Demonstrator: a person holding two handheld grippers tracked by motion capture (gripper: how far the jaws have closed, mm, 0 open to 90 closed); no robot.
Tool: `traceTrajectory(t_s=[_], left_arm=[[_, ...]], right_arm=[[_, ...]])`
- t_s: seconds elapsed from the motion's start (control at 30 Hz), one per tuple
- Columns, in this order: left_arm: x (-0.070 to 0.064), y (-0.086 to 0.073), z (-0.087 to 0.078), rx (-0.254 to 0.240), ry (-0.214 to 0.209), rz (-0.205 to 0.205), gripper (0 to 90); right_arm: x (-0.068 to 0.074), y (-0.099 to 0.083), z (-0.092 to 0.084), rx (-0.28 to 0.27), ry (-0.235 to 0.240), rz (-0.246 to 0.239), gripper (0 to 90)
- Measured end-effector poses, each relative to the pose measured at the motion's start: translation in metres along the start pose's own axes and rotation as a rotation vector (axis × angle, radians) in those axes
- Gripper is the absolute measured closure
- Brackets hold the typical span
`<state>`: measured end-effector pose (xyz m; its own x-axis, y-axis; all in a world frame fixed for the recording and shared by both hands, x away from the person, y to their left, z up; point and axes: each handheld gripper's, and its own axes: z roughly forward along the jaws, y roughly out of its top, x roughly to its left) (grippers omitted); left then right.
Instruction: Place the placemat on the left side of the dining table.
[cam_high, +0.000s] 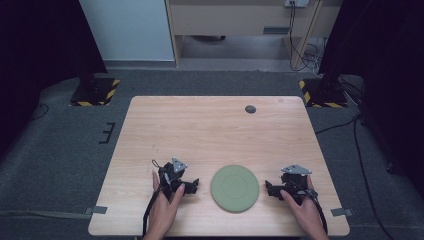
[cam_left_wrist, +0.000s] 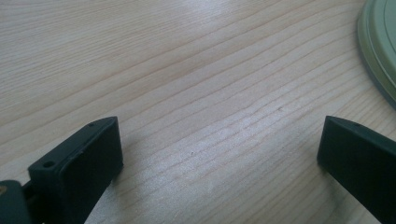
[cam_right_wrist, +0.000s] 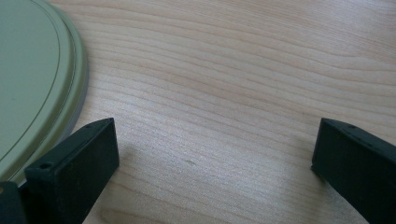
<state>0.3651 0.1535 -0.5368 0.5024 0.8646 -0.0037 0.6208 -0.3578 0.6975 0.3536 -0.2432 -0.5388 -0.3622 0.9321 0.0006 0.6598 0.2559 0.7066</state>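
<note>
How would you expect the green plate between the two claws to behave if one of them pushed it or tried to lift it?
The green plate lies flat on the wooden table, so a push would probably slide it, not roll or tip it. It looks rigid, likely keeping its shape. Its low rim hugs the wood, so getting a jaw underneath may be awkward.

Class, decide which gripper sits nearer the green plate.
Right, narrowly. The right gripper sits just off the green plate's right rim, one jaw beside it; the left gripper rests slightly farther off its left rim.
</note>
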Motion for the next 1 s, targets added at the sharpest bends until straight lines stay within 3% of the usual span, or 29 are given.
traceTrajectory(t_s=[0.37, 0.4, 0.43, 0.5, 0.57, 0.63, 0.77, 0.8, 1.0], left_arm=[[0.001, -0.001, -0.001, 0.001, -0.022, 0.021, 0.0], [0.002, -0.003, -0.004, -0.014, -0.048, 0.045, 0.5], [0.002, -0.003, -0.004, -0.014, -0.048, 0.045, 3.5], [0.000, -0.004, -0.013, -0.074, -0.064, 0.054, 3.1], [-0.001, -0.004, -0.017, -0.096, -0.074, 0.061, 3.6], [-0.006, -0.004, -0.022, -0.111, -0.095, 0.089, 3.2], [-0.021, -0.008, -0.024, -0.096, -0.155, 0.115, 2.5], [-0.029, -0.008, -0.024, -0.087, -0.169, 0.141, 2.5], [-0.045, -0.007, -0.024, -0.069, -0.180, 0.191, 2.6]], right_arm=[[0.000, 0.001, 0.000, 0.002, 0.005, -0.004, 0.8], [0.000, 0.000, 0.000, -0.002, 0.009, -0.008, 1.9], [0.000, 0.000, 0.000, -0.002, 0.009, -0.008, 1.9], [0.001, -0.001, -0.005, -0.007, 0.031, -0.020, 3.9], [0.002, -0.002, -0.007, -0.016, 0.044, -0.030, 3.5], [0.005, -0.003, -0.011, -0.034, 0.070, -0.048, 3.7], [0.014, -0.005, -0.015, -0.039, 0.115, -0.098, 4.0], [0.015, -0.005, -0.015, -0.043, 0.122, -0.103, 4.1], [0.022, -0.006, -0.020, -0.059, 0.151, -0.122, 4.1]])
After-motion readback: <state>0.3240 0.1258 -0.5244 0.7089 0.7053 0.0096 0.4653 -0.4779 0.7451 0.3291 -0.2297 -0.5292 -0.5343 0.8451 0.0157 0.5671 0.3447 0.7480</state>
